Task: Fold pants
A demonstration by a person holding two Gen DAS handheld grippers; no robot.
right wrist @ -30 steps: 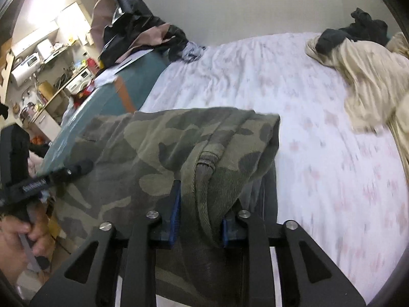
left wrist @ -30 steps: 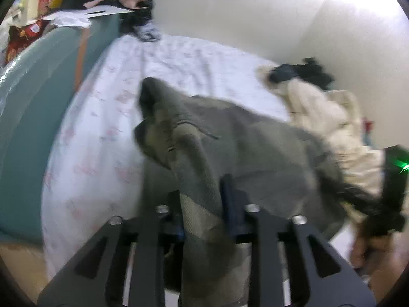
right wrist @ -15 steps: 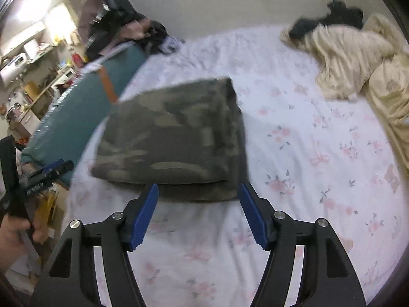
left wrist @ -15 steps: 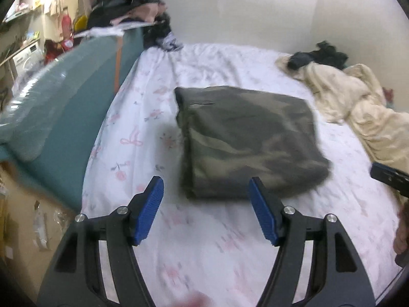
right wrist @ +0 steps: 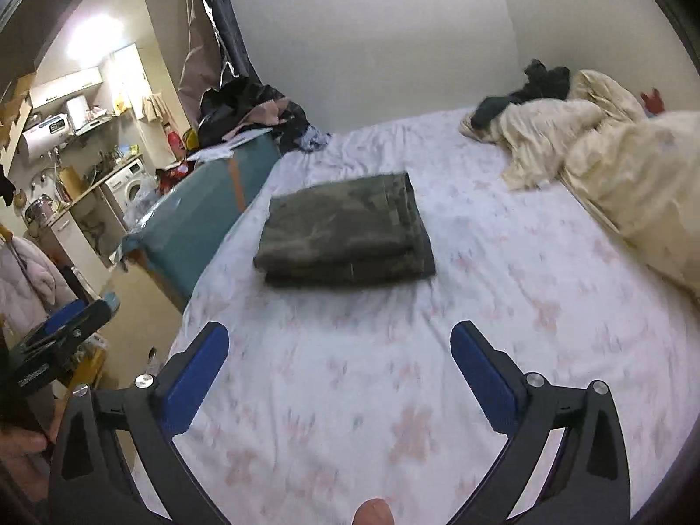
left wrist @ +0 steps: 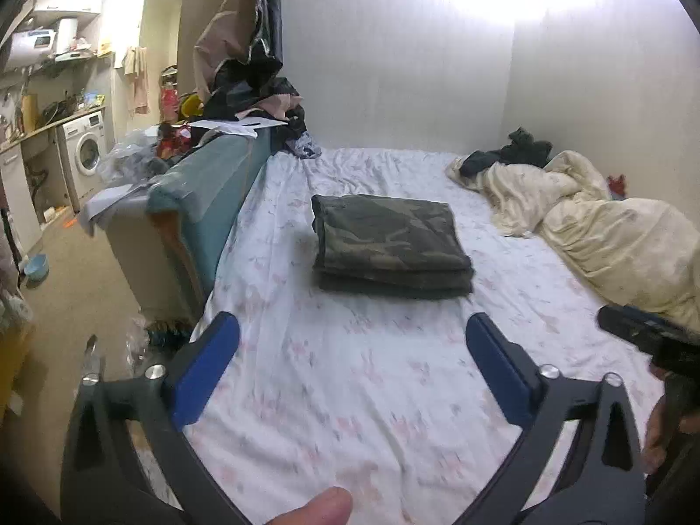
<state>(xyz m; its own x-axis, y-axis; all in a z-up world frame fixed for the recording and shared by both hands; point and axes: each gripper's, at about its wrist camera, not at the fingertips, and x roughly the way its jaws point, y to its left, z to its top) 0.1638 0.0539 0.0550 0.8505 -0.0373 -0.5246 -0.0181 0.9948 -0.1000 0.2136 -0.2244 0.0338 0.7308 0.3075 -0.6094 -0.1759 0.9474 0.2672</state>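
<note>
Your left gripper (left wrist: 352,334) and right gripper (right wrist: 339,343) are both opening wide with nothing between the jaws, hanging over the near bed sheet (left wrist: 350,393) while the folded camo pants (left wrist: 387,245) are lying farther up, well apart.

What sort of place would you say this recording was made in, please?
Most likely a small one-room flat: a bed with a floral sheet holds the folded camouflage pants and a rumpled cream duvet, while a washing machine stands under a cluttered kitchen counter nearby.

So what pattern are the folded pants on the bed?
Green-brown camouflage; the pants show it best in the left wrist view.
</note>
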